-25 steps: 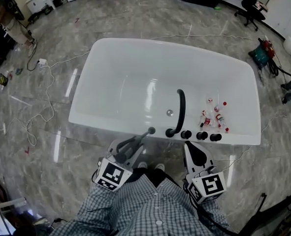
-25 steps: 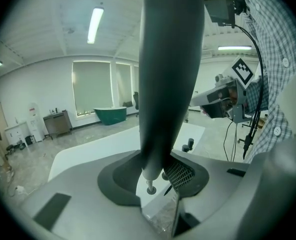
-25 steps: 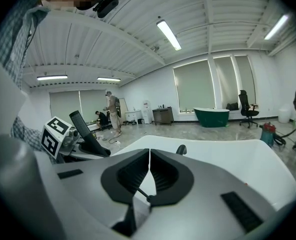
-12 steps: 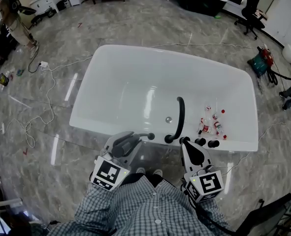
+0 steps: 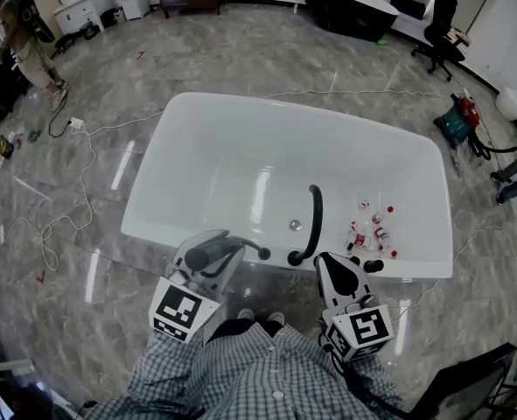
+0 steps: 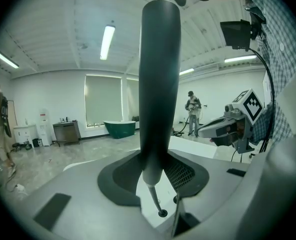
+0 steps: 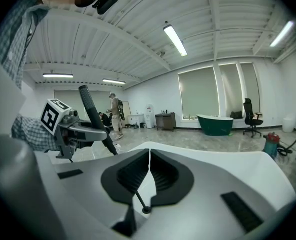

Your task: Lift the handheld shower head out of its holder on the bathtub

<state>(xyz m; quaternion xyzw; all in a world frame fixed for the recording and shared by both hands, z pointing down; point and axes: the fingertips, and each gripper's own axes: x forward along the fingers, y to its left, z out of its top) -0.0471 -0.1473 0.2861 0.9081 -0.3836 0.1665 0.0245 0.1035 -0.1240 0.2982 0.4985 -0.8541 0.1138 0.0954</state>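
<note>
Left tool (image 6: 158, 171): jaws clamped on the handheld shower head (image 6: 160, 79). The dark wand stands upright between the pads and fills the centre of the left gripper view from the pads to the top of the frame.

Head view: the wand sits at lower centre-left, its thick end toward the person. Its thin end points at the near rim of the white bathtub (image 5: 144, 201), just left of the base of the black curved spout (image 5: 314, 221). Cannot resolve whether that end is clear of the holder.

Right tool (image 7: 149, 171): jaws closed together, only a thin slit, nothing in them. It hangs at lower centre-right, by the near rim.

Small bottles (image 5: 370, 230) lie inside the tub, right of the spout.
</note>
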